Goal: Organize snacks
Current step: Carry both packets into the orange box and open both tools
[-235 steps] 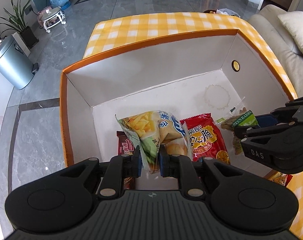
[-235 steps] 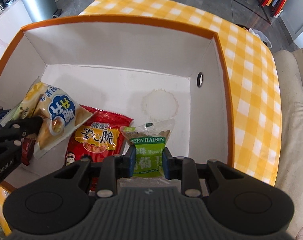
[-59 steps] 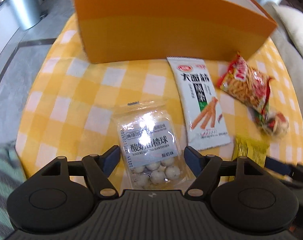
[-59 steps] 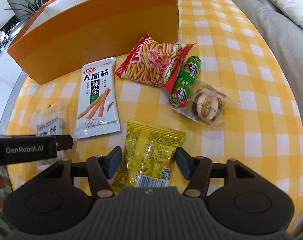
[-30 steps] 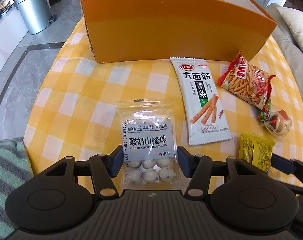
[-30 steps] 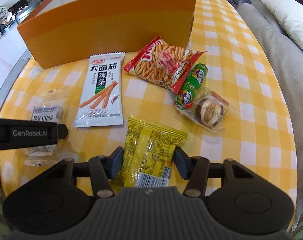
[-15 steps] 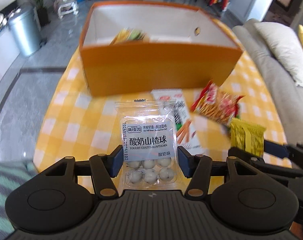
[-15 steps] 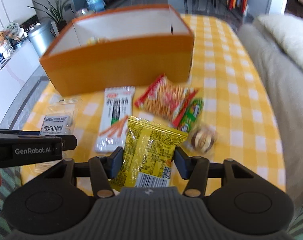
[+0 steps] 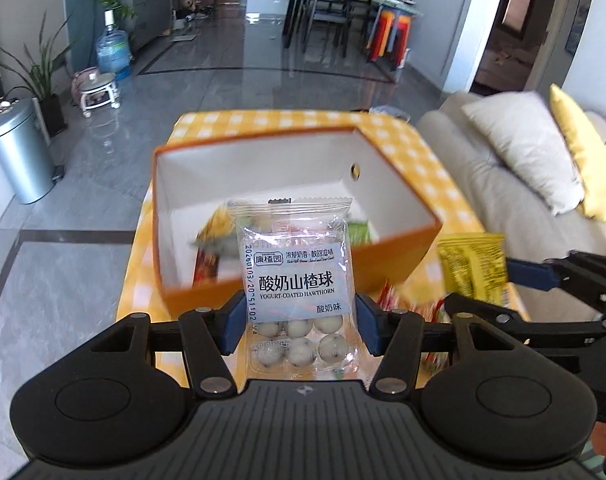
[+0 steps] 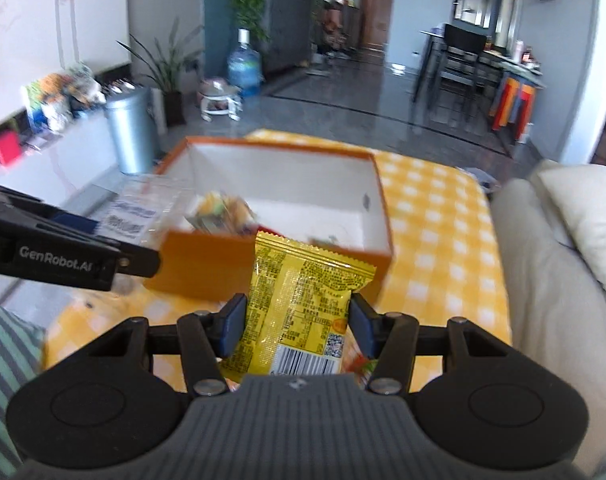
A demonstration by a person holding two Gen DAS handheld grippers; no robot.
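Orange box [image 9: 387, 256] is sitting ahead on checkered table [image 10: 431, 216], holding blurred snack packs. Left gripper [image 9: 299, 322] is pinching hawthorn bag [image 9: 295, 280]; right gripper [image 10: 295, 326] is pinching yellow packet [image 10: 303, 300].

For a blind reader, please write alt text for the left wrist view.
The left gripper holds a clear packet of yogurt-coated hawthorn balls above an open orange box on a yellow checked tablecloth. At right, another gripper carries a yellow packet.

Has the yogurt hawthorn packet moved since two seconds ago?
Yes. The yogurt-coated hawthorn packet has gone up off the checked tablecloth, gripped in the left gripper, and now sits level with the orange box opening.
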